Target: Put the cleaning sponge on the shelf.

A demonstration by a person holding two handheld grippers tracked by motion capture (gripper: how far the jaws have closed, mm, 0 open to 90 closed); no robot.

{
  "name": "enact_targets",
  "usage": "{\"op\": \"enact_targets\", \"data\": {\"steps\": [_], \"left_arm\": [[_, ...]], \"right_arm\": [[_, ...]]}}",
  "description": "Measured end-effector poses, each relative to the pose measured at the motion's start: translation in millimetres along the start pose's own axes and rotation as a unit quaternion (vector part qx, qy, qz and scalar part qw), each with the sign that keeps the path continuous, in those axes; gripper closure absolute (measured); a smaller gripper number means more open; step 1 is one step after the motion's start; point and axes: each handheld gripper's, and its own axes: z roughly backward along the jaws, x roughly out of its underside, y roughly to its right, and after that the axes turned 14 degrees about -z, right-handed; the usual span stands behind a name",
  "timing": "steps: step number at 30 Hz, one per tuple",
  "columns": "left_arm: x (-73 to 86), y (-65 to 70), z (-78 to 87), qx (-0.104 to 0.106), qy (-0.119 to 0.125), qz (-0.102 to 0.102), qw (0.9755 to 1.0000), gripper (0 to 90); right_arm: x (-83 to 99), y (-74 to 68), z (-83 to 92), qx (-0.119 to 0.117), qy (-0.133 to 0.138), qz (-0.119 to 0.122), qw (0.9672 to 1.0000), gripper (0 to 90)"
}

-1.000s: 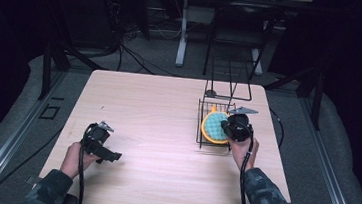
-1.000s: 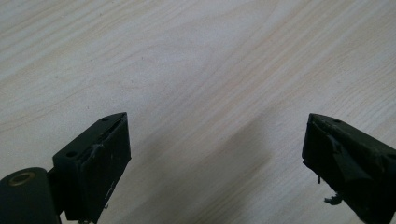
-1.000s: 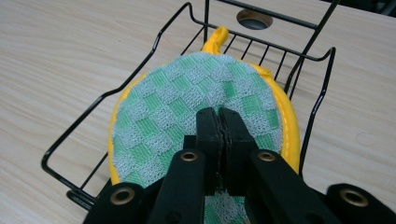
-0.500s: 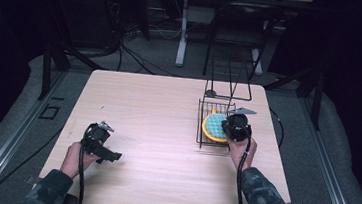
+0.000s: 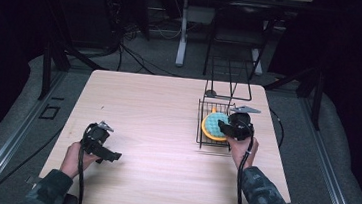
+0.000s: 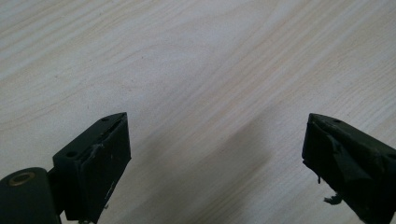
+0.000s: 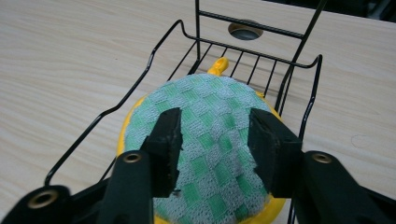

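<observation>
Since the left gripper (image 5: 113, 155) is parked way over on the near-left part of the wooden table (image 5: 157, 115), it's basically out of the story for whatever comes next. From its own camera the jaws stand wide apart with nothing but bare wood grain between them, and it's well apart from everything else.

Moving right across the table, the action is all at the black wire rack (image 5: 202, 134), which sits on the right side. Inside it there's a yellow dish (image 5: 205, 127) lying flat with a green-and-teal checkered cloth (image 5: 213, 123) draped over it like a dome. A little yellow nub (image 7: 219, 64) pokes out at the far edge of the dish, pointing away from the hand and toward the rack's tall back frame.

The right gripper (image 7: 212, 144) is right on top of that cloth. Its jaws have just been opening, and they're now standing partly apart with the cloth lying between them, not pinched as far as I can tell; the pads (image 7: 168, 135) rest on or just above the fabric. So the cloth sits directly below and ahead of the right jaws, while the left hand is nowhere near.

My guess is the next move belongs to the right hand alone: either backing out straight up, or going back down onto the cloth. The rack's wire walls sit close on both sides, so sideways travel looks risky.
</observation>
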Motion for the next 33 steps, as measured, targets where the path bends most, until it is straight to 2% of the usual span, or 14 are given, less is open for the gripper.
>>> {"op": "enact_targets", "data": {"steps": [6, 7, 13, 21, 27, 33], "left_arm": [[0.2, 0.4, 0.6, -0.001, 0.002, 0.000, 1.0000, 7.8], [0.2, 0.2, 0.6, -0.002, 0.002, -0.001, 1.0000, 7.8], [0.0, 0.8, 0.5, 0.001, 0.003, 0.000, 1.0000, 7.8], [-0.2, 1.2, 0.4, 0.000, 0.001, -0.001, 1.0000, 7.8], [-0.2, 1.3, 0.3, 0.001, 0.002, 0.000, 1.0000, 7.8], [-0.2, 1.2, 0.5, 0.001, 0.002, -0.002, 1.0000, 7.8]], "right_arm": [[-0.2, -3.0, 13.7, -0.016, -0.013, 0.013, 0.9997, 35.7], [-0.6, -2.1, 16.8, -0.016, -0.012, 0.022, 0.9995, 33.9], [-0.5, 0.5, 37.8, -0.031, -0.010, 0.022, 0.9992, 22.8], [3.5, 6.7, 64.0, -0.041, -0.017, 0.026, 0.9987, 14.5], [9.8, 13.9, 80.0, -0.036, -0.020, 0.041, 0.9983, 10.1], [18.7, 25.6, 97.5, -0.027, -0.029, 0.035, 0.9986, 4.1]]}}
